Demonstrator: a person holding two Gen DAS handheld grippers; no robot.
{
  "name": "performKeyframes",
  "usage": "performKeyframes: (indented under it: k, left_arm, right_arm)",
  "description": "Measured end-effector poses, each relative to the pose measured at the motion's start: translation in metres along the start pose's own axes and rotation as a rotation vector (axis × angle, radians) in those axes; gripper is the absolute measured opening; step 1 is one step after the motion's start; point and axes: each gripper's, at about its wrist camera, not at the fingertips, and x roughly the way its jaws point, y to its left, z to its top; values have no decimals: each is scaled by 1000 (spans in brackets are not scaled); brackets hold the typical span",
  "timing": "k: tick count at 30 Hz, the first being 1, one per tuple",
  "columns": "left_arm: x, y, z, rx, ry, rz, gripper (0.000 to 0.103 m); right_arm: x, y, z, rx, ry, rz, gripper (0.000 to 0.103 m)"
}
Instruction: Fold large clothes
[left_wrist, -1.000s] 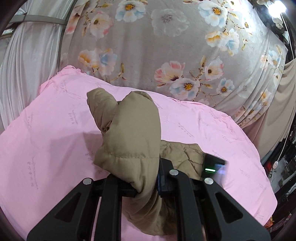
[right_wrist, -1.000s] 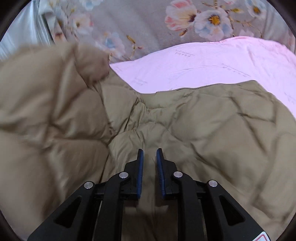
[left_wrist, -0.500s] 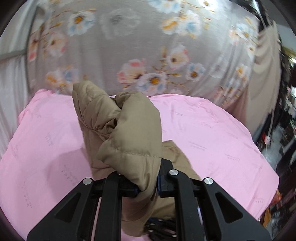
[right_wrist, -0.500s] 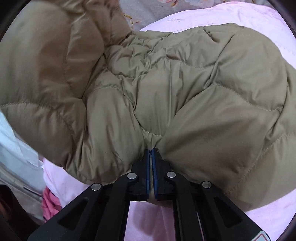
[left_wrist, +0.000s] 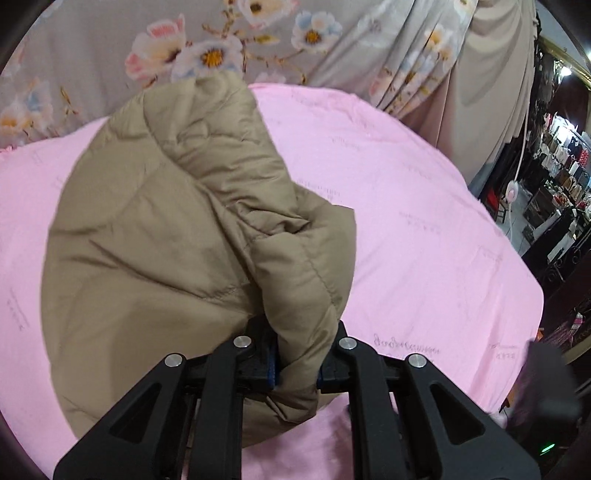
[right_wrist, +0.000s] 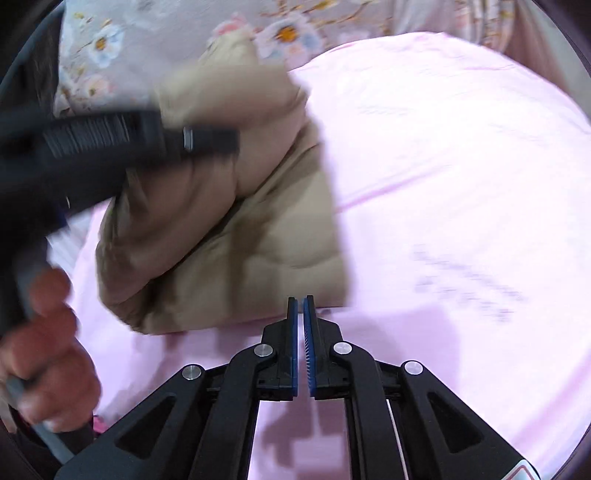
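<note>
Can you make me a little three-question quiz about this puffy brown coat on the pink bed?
1. True or false: the left gripper is pinching the tan puffy coat.
2. The right gripper is: A) clamped on the coat, B) shut with nothing between its fingers, C) wide open.
3. Fill in: the coat lies on a ____ bedsheet.

Key: 1 true. 2 B: its blue pads nearly touch, and the coat's edge sits just beyond the tips. 3 pink.
</note>
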Motion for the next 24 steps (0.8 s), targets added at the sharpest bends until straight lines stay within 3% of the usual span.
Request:
performKeyframes:
  k: [7, 10, 12, 14, 17, 20, 22, 24]
  left_arm:
    - [3, 3, -16, -17, 25, -18, 16]
    - [-18, 9, -10, -28, 7, -70, 31]
    - [-41, 18, -10, -42, -18, -109, 60]
    - [-67, 31, -7, -72, -66, -132, 67]
    - [-97, 55, 3, -121, -116, -152, 68]
    - [-119, 85, 22, -147, -167, -25, 68]
    - [-127, 109, 43, -177, -203, 109, 68]
    - [-127, 128, 63, -199, -207, 185, 68]
  right_arm:
    - [-22, -23, 29, 37, -76, -29, 8]
    - [-37, -19, 51, 30, -134, -16, 11]
    - [-51, -15, 67, 22, -179, 6, 20]
    - [-67, -5, 89, 5, -230, 28, 29]
    - [-77, 27, 126, -54, -283, 55, 41]
    - [-77, 64, 166, -128, -292, 41, 52]
    - [-66, 90, 191, -177, -277, 31, 64]
    - [-49, 113, 215, -215, -250, 14, 68]
